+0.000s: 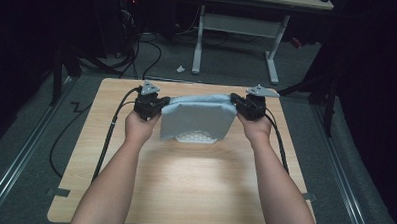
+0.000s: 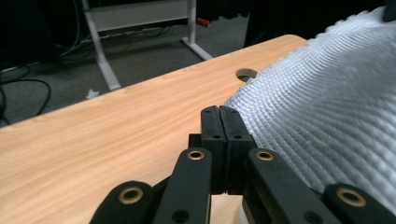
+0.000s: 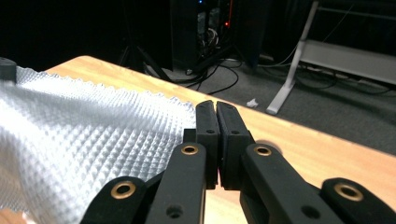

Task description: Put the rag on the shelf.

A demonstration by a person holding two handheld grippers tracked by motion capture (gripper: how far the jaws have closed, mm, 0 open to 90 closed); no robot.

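**Cloth stretched between both claws, low over the bench**

I have the pale blue waffle-textured cloth (image 1: 199, 117) strung between my two claws, held up above the far half of the light wooden bench (image 1: 184, 186). My left claw (image 1: 159, 106) pinches the cloth's upper left corner; in the left gripper view its jaws stand pressed together, with the fabric (image 2: 327, 107) running off to one side. My right claw (image 1: 239, 106) pinches the opposite upper corner, and in the right gripper view those jaws are pressed together too, the dimpled cloth (image 3: 84, 140) spreading away from them.

The cloth hangs like a curtain from its top edge, which sags a little in the middle. Its lower edge drops to a white textured patch (image 1: 198, 137) at bench level; I can't tell whether that is the cloth's own hem or something beneath it.

As I judge it, the pick-up and spreading are done: both corners secured, fabric opened out. What's left is laying it flat or folding it, then letting go. Neither corner is released yet.
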